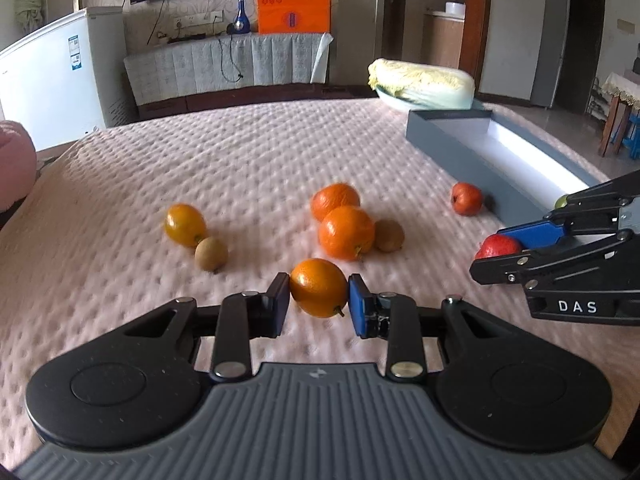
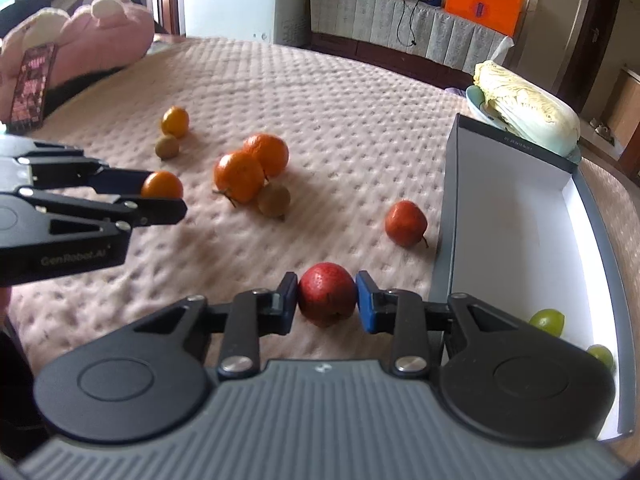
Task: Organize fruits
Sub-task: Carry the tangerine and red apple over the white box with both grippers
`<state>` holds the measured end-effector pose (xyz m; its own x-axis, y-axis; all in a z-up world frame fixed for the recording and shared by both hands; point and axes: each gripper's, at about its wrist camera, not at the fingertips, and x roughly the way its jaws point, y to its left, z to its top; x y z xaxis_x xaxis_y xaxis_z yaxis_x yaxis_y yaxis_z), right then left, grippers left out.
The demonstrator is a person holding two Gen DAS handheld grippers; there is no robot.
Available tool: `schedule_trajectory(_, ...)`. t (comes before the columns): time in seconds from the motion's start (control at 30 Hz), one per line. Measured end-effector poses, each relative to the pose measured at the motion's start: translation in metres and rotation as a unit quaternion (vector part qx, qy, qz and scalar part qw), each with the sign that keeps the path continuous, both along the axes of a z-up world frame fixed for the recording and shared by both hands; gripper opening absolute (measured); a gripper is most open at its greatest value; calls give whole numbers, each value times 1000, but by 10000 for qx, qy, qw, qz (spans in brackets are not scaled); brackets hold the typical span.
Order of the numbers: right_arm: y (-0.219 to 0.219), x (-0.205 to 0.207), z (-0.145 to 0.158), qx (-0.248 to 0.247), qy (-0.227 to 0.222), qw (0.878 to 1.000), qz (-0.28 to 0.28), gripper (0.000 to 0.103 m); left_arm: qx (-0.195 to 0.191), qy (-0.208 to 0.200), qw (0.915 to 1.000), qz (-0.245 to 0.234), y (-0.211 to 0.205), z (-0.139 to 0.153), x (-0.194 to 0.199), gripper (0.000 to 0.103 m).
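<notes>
The left gripper (image 1: 319,300) has its fingers clenched on a small orange (image 1: 318,287) at the lower centre of the left wrist view, one pad pressed to each side. The right gripper (image 2: 327,299) likewise grips a red fruit (image 2: 327,294) across its widest part, low in the centre of its own view, just left of the grey box (image 2: 448,216). Both fruits sit close to the pink quilted bed cover (image 1: 240,152); whether they are lifted clear of it cannot be told.

Left loose on the cover are two larger oranges (image 1: 346,232) touching each other, two brown kiwis (image 1: 211,254), a yellowish orange (image 1: 185,225) and a second red fruit (image 1: 466,198) near the box wall. Two green fruits (image 2: 547,321) already lie inside the box, at the lower right of the right wrist view.

These fruits look light, round and firm-skinned, so they would likely roll on the soft cover and could slip if pinched off-centre. Holding across the middle, as both pairs of fingers do, seems soundest. The red fruit probably bruises under hard pressure.
</notes>
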<state>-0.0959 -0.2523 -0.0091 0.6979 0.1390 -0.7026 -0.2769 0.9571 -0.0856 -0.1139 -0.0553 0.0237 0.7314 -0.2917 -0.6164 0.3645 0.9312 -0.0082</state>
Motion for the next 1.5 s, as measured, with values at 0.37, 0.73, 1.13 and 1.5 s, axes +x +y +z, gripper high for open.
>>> schedule_trajectory(0.37,-12,-6,14,459,-193,9988,-33,35,77,-91,9999,-26,-15,3,0,36)
schedule_trajectory(0.73,-12,-6,13,462,-180,9988,63,35,144,-55,9999,-24,-19,-1,2,36)
schedule_trajectory(1.13,-10,-7,15,481,-302,9984,26,35,-28,-155,9998,77,-15,8,2,36)
schedule_trajectory(1.5,-15,-11,22,630,-477,9969,61,35,-111,-251,9995,138,-25,17,5,36)
